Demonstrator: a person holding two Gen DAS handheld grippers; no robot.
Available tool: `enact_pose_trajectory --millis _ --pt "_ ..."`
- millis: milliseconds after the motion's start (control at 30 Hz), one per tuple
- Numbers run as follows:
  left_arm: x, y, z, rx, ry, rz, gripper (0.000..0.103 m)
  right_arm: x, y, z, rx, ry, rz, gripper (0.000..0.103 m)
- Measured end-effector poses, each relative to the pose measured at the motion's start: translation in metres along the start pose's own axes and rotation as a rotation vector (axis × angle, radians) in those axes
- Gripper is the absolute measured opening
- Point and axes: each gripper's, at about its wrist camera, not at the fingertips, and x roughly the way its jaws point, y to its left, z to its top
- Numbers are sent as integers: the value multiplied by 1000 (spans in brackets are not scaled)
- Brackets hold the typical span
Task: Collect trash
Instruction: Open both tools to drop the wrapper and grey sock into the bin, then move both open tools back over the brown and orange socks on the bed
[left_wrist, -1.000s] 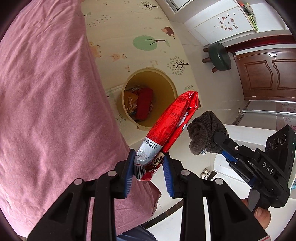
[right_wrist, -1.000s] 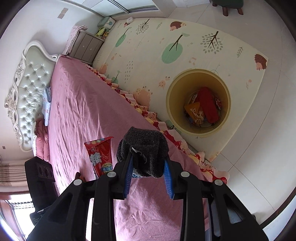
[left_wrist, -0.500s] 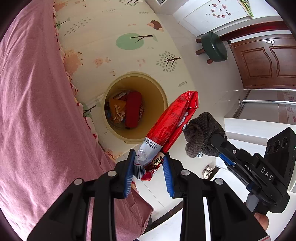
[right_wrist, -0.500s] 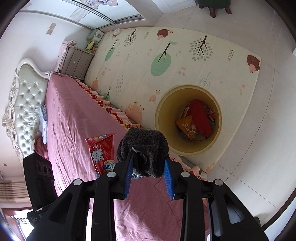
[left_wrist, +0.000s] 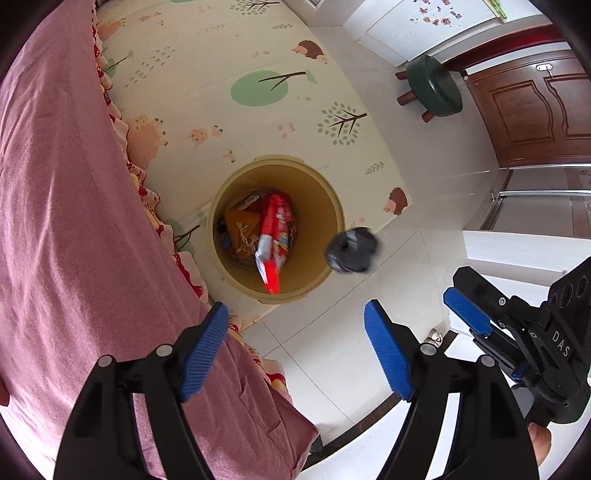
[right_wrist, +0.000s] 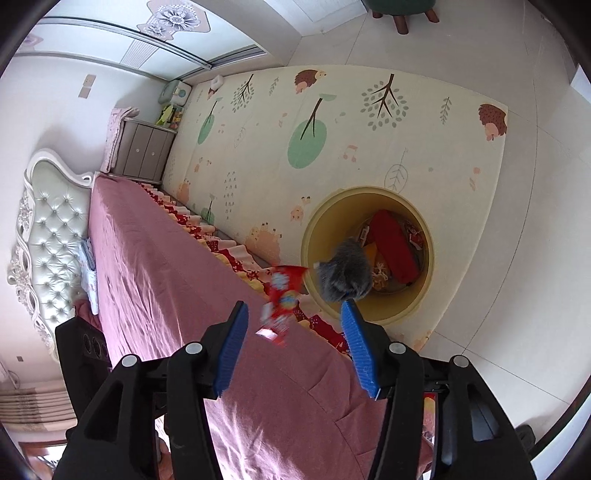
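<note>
Both grippers hang spread wide and empty above a yellow round bin (left_wrist: 334, 221) that stands on a cream play mat (left_wrist: 221, 55) printed with trees and hedgehogs, just beside the long edge of a bed under a pink cover (left_wrist: 55, 221). The left gripper (left_wrist: 295, 350) holds nothing between its blue pads; the right gripper (right_wrist: 293, 345) is likewise parted and bare. A red snack packet (left_wrist: 273, 243), blurred, appears over the mouth of the bin in the left wrist view, while the right wrist view shows it (right_wrist: 282, 299) over the bed's edge, so whether it is already inside cannot be told. A dark grey knitted bundle (left_wrist: 351, 251), also blurred, is in the air near the bin's rim on the tiled side. Inside the bin lie other wrappers, red and orange. The bin stands near the mat's corner, where pale floor tiles (left_wrist: 424, 155) begin. Beyond the mat stand a green-topped stool (left_wrist: 436, 85) and a brown wooden door (left_wrist: 535, 110). At the bed's far end are a white tufted headboard (right_wrist: 51, 236) and a grey nightstand (right_wrist: 144, 151).
</note>
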Motion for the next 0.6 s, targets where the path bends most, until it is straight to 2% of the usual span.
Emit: enact_pose_trajectory --millis 233,600 --pt "-3 2 -5 17 -4 15 76 0 3 -8 11 11 5 53" --pt "-27 21 -24 6 -38 17 79 -2 31 -34 -53 32 6 54"
